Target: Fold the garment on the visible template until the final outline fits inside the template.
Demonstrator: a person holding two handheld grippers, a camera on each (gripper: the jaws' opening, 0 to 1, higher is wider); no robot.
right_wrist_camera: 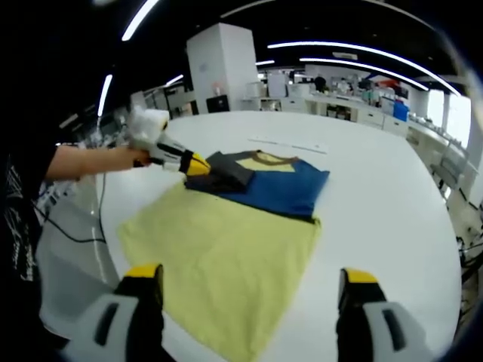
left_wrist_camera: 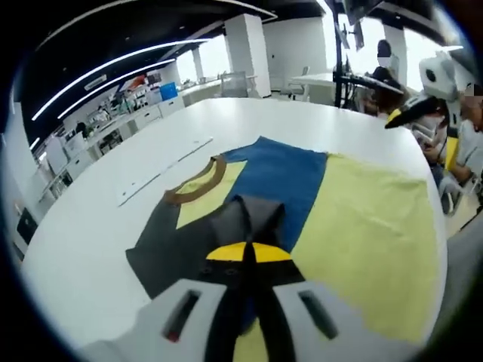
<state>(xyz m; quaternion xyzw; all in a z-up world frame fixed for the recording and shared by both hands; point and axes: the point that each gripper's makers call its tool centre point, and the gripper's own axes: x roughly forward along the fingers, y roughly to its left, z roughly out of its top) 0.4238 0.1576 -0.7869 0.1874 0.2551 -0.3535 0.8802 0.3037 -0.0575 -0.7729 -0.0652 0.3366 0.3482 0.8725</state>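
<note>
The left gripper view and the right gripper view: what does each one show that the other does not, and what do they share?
Left gripper view alone: its jaws closed on a dark sleeve fold, the brown collar close up, and white tape lines on the table.

Right gripper view alone: the right gripper open above the garment's near edge, and a person's arm holding the left gripper.

Both: the yellow, blue and dark garment lying on the white table.
</note>
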